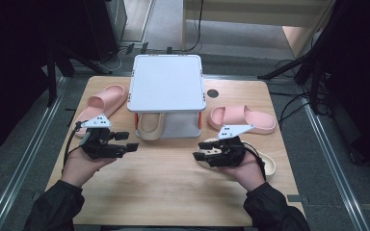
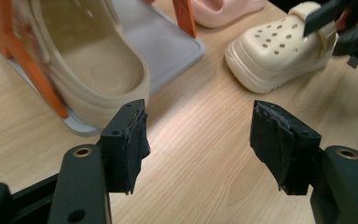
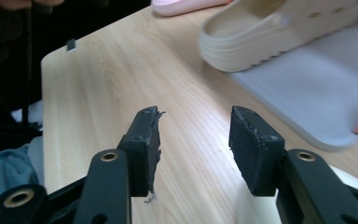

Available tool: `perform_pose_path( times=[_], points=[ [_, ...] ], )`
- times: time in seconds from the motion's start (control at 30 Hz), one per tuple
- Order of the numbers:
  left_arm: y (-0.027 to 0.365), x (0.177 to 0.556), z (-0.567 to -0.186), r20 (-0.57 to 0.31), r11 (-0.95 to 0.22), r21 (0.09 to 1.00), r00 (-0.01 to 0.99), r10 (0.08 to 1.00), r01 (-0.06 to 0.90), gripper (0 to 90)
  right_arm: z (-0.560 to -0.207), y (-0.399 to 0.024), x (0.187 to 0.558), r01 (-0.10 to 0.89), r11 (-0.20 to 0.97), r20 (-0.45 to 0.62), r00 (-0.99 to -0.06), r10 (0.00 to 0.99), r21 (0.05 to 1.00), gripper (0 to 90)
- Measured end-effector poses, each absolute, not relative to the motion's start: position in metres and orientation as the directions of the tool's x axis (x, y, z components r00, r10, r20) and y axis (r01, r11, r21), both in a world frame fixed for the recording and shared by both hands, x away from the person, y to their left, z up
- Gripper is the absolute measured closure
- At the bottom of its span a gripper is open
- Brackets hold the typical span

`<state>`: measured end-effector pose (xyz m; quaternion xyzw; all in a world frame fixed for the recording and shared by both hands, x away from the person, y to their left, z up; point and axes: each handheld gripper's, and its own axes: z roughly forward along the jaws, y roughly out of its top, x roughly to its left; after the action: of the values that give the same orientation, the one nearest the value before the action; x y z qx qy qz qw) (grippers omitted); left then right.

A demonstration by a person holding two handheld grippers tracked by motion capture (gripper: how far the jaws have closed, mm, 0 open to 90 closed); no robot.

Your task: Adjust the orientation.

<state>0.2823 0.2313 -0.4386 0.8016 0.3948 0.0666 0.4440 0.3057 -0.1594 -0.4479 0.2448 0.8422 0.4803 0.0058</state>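
Note:
My left gripper hovers over the table's left half, jaws open toward the middle with nothing between them. One beige clog lies on the lower shelf of the white shoe rack; in the left gripper view this clog is just ahead to the left. A second beige clog with holes in its toe sits on the table at the right. My right gripper is above that clog, open and empty, and faces the racked clog.
One pink slipper lies left of the rack and another to its right. The rack has orange posts and a grey bottom tray. Bare wood stretches between the grippers and the near edge.

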Motion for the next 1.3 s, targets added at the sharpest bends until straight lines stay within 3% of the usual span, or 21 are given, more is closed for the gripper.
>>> perform_pose_path(
  times=[0.43, 0.9, 1.3],
  points=[
    [0.224, 0.281, -0.463, -0.226, -0.337, 0.751, 0.702, 0.676, 0.567, 36.1, -0.454, -0.206, 0.305, 0.442, 0.412, 0.216, -0.845, 0.488, 0.796, 54.9],
    [0.213, 0.298, -0.469, -0.251, -0.345, 0.737, 0.709, 0.659, 0.582, 36.0, -0.452, -0.261, 0.286, 0.476, 0.328, 0.215, -0.777, 0.592, 0.816, 56.4],
    [0.199, 0.307, -0.469, -0.258, -0.36, 0.738, 0.732, 0.631, 0.57, 36.1, -0.473, -0.262, 0.284, 0.542, 0.369, 0.223, -0.741, 0.634, 0.755, 56.3]
  ],
)
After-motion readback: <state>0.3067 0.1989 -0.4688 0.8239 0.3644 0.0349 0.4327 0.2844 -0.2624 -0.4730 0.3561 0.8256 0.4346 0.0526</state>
